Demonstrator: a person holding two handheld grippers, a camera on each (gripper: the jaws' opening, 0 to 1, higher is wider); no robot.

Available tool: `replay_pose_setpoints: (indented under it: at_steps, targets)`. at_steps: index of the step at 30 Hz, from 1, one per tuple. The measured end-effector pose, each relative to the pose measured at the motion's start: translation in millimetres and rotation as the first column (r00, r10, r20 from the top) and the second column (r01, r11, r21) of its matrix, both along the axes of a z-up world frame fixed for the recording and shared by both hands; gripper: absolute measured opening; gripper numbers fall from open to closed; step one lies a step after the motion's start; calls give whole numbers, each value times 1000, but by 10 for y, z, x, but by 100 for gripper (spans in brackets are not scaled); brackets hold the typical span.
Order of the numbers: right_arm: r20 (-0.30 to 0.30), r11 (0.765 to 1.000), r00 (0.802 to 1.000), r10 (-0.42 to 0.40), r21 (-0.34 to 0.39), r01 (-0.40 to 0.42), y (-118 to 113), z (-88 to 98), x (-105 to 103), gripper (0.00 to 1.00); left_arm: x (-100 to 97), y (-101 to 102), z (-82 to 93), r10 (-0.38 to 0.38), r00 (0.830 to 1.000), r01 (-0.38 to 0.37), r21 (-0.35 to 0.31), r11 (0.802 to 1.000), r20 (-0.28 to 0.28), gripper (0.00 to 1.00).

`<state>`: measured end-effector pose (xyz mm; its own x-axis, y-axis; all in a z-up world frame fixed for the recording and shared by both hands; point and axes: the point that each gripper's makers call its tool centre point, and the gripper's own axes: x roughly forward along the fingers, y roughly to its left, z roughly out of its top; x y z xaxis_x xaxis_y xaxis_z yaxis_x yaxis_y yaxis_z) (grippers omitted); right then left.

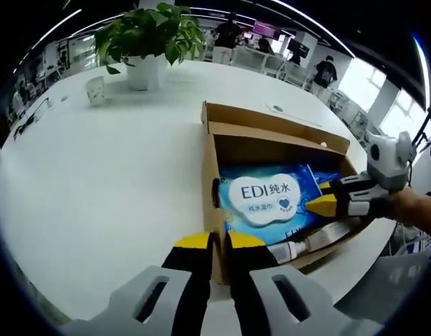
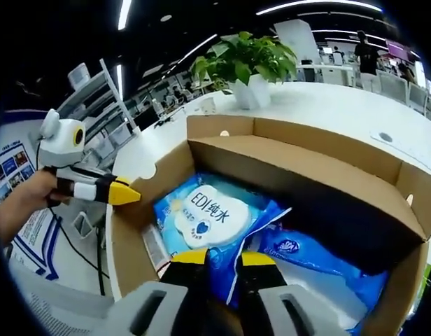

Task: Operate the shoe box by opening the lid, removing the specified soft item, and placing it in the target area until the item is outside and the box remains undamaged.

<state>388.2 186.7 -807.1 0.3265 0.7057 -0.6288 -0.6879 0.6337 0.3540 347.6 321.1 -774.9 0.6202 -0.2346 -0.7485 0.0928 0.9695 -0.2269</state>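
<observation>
Shoe box open, wipes pack inside

Shoe box (image 1: 271, 143) of brown cardboard lies open on the white counter (image 1: 96, 175). Inside it is a blue wet wipes pack (image 1: 268, 199) with a white label, and a second blue pack (image 2: 306, 255) lies beside it. The left gripper (image 1: 219, 241) has its jaws nearly closed around the near wall of the box. The right gripper (image 2: 219, 257) is just above the wipes pack, jaws a little apart, holding nothing. A potted plant (image 1: 149, 42) and a small cup (image 1: 95, 89) stand far on the counter.
</observation>
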Motion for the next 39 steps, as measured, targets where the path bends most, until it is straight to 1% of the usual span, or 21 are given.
replay_pose_setpoints:
  at_steps: [3,4,7,10,15,19,22,25,27,32,34,39]
  targets:
    - [5,1000,1000,-14,-21,14,-29,-21,24,4,2,4,-2,3,1000,-3,-3,1000,1,5]
    - [0,1000,1000,-15,-18,15,-25,-20,25,3,2,5,-3,5,1000,-5,-5,1000,0,5]
    - [9,1000,1000,-17,-23,17,-33,-20,33,0,2,8,-3,6,1000,-6,-6,1000,-1,5]
    - [22,999,1000,-20,-32,20,-32,-16,23,0,2,10,-3,4,1000,-4,-5,1000,-1,5]
    - [26,999,999,-39,-25,39,-55,27,34,0,2,10,-4,1,1000,-1,0,1000,0,5]
    - [29,998,997,-67,-5,68,-85,95,34,0,3,10,-5,2,1000,-2,4,1000,1,5]
    - [45,996,995,-85,8,84,-116,142,28,0,5,17,-7,4,1000,-4,5,1000,4,5]
    - [41,994,993,-108,21,107,-153,169,36,0,3,13,-5,4,1000,-4,6,1000,4,5]
    - [16,989,990,-139,42,138,-181,194,47,0,3,9,-4,1,1000,-1,11,1000,3,5]
    - [19,986,987,-158,50,157,-246,247,42,0,4,-4,-3,-19,1000,19,48,999,-1,5]
    - [9,983,985,-172,61,171,-274,263,36,0,6,-3,-3,-25,1000,25,54,998,-2,6]
    - [8,980,982,-187,64,186,-352,268,22,0,9,-6,8,-43,999,42,75,996,6,6]
